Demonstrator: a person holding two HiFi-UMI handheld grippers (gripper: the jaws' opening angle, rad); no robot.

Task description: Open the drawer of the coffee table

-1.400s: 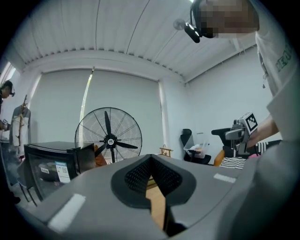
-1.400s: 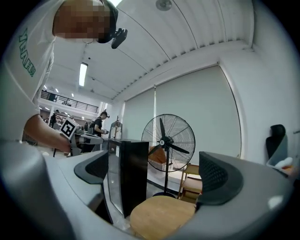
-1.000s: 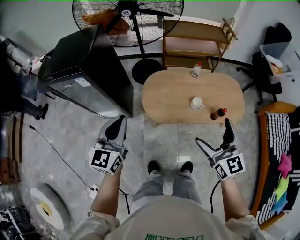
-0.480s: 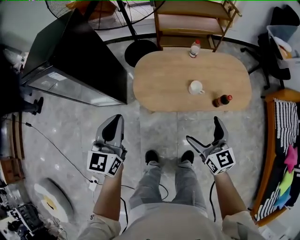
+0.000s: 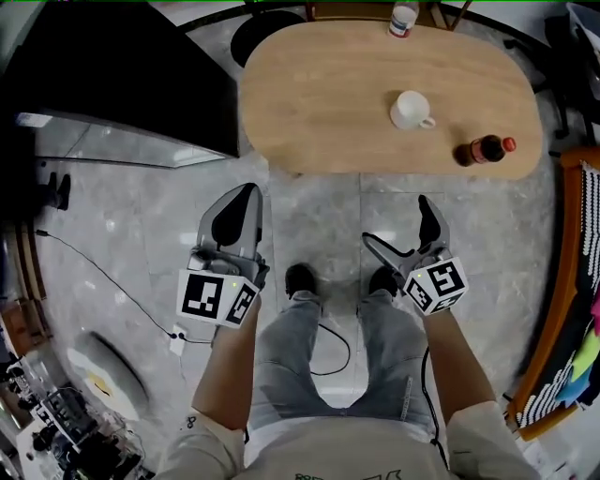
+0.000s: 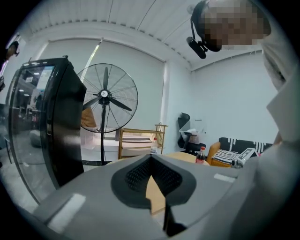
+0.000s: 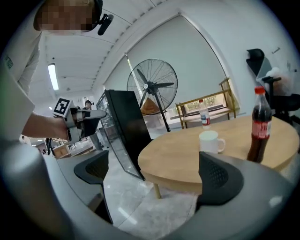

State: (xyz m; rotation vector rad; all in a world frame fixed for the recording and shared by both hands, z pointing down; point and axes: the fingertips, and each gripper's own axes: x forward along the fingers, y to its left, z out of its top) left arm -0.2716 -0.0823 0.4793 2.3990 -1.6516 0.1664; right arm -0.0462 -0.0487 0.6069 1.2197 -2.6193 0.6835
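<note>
**Both grippers held short of the coffee table; no drawer in sight**

In the head view the oval light-wood coffee table [image 5: 328, 94] fills the frame from 12 to 1 o'clock, its near edge running just beyond the person's black shoes [image 5: 300, 279]. Its drawer cannot be made out in any view; only the top and the rounded edge show.

On the top stand three things:
- a white ceramic mug [image 5: 409, 109] at 1 o'clock
- a dark cola bottle with a red cap [image 5: 480, 150] at 2 o'clock, near the table's right end
- a white plastic bottle [image 5: 403, 19] at the far edge, cut off by the frame at 12 o'clock

The left gripper [image 5: 247, 197] sits at 9 o'clock of the frame's centre, over the grey marble-tile floor [image 5: 141, 234]. It points toward the table's left end and is clear of it. In its own view the two dark ribbed pads meet at their tips. A slim wedge of table wood shows below the meeting point, and nothing is gripped.

The right gripper [image 5: 395, 221] sits at 3 o'clock of centre, also above the floor and short of the table. Its jaws are spread wide. In its own view they frame the near table edge, one table leg and bare floor, with nothing between them.

A tall black glass-fronted cabinet [image 5: 122, 84] stands at 10 to 11 o'clock, just left of the table. A thin black cable [image 5: 103, 291] trails across the floor at 8 o'clock.
</note>
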